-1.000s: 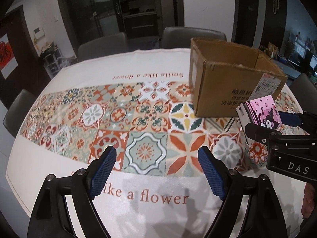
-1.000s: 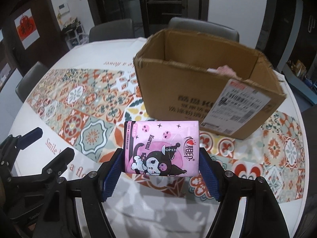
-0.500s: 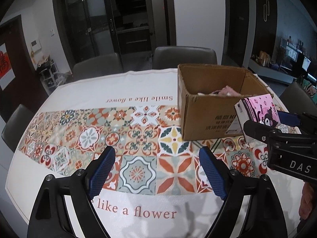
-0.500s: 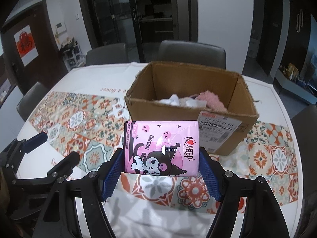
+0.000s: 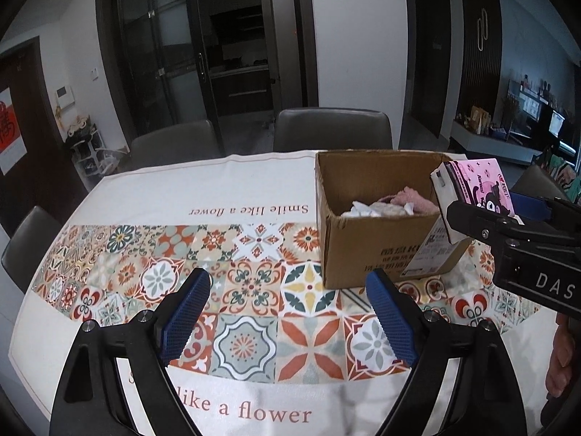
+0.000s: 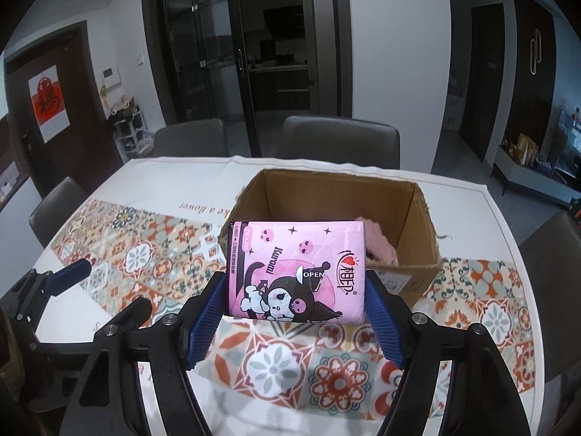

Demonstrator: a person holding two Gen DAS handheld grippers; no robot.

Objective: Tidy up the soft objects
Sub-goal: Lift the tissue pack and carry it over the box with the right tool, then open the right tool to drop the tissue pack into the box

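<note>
My right gripper [image 6: 294, 309] is shut on a pink Kuromi tissue pack [image 6: 296, 270] and holds it in the air just in front of the open cardboard box [image 6: 421, 218]. The pack also shows in the left wrist view [image 5: 472, 185], level with the box's rim [image 5: 323, 189]. Inside the box lie a pink fluffy item [image 5: 412, 198] and a white crumpled item [image 5: 363, 209]. My left gripper [image 5: 288, 312] is open and empty above the tiled tablecloth, left of the box.
The table [image 5: 181, 196] wears a white cloth with a patterned tile band and "Smile like a flower" text. Grey chairs [image 5: 332, 127] stand around it. Dark glass doors are behind. The left gripper shows at the left in the right wrist view [image 6: 72, 290].
Both grippers have risen, so the views look down into the box from higher. The tissue pack has moved up toward the box's near rim, still gripped.
</note>
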